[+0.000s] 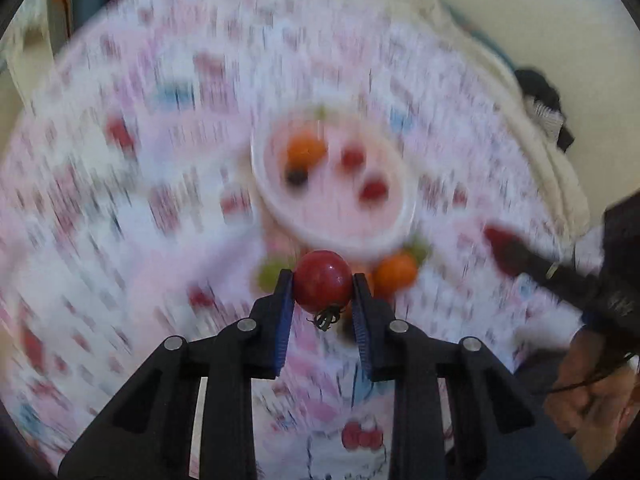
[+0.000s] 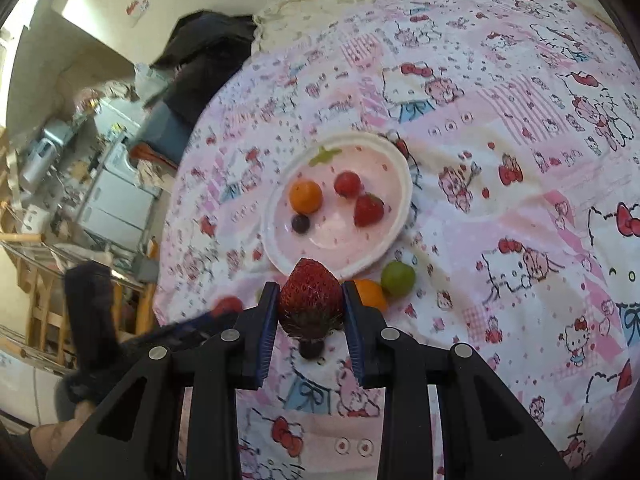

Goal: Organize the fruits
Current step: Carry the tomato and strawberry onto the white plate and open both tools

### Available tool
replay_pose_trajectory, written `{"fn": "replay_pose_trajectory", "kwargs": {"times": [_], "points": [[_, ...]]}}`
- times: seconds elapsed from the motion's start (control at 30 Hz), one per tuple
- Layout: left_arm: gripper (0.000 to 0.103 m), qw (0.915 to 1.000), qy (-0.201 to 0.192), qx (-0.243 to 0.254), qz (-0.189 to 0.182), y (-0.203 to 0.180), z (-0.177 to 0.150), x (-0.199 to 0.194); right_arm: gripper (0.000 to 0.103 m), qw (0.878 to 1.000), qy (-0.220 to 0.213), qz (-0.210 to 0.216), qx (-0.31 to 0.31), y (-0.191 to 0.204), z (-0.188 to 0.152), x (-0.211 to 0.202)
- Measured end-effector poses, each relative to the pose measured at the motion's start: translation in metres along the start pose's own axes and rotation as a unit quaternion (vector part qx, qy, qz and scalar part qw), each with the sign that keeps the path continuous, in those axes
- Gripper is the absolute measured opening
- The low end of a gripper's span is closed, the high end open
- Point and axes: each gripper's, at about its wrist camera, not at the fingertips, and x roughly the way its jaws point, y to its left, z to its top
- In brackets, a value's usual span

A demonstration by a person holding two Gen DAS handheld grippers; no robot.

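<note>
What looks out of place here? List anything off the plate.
A green grape and an orange fruit lie on the cloth just off the plate, beside its rim. A dark berry also sits on the cloth, under the strawberry in the right gripper. Nothing looks spilled or damaged.
</note>
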Motion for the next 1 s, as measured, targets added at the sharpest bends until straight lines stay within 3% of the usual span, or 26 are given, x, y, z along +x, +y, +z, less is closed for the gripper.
{"fn": "replay_pose_trajectory", "kwargs": {"times": [0.1, 0.2, 0.43, 0.63, 0.83, 1.0], "points": [[0.024, 0.9990, -0.041, 0.016, 0.013, -0.001, 0.030, -0.017, 0.033, 1.000, -0.011, 0.012, 0.002, 0.001, 0.013, -0.004], [0.024, 0.9976, -0.052, 0.033, 0.032, -0.001, 0.050, -0.017, 0.032, 1.000, -0.022, 0.019, 0.005, -0.001, 0.030, -0.002], [0.024, 0.9966, -0.028, 0.059, 0.051, -0.007, 0.064, 0.025, 0.033, 1.000, -0.019, 0.008, 0.004, -0.010, 0.070, 0.025], [0.024, 0.9966, 0.003, 0.065, 0.051, -0.014, 0.060, 0.069, 0.033, 1.000, 0.015, -0.019, -0.007, -0.023, 0.094, 0.070], [0.025, 0.9938, 0.027, 0.087, 0.064, -0.019, 0.047, 0.099, 0.033, 0.997, 0.050, -0.051, -0.011, -0.039, 0.103, 0.112], [0.025, 0.9928, 0.047, 0.096, 0.053, -0.022, 0.041, 0.115, 0.033, 0.995, 0.068, -0.067, 0.003, -0.055, 0.100, 0.124]]}}
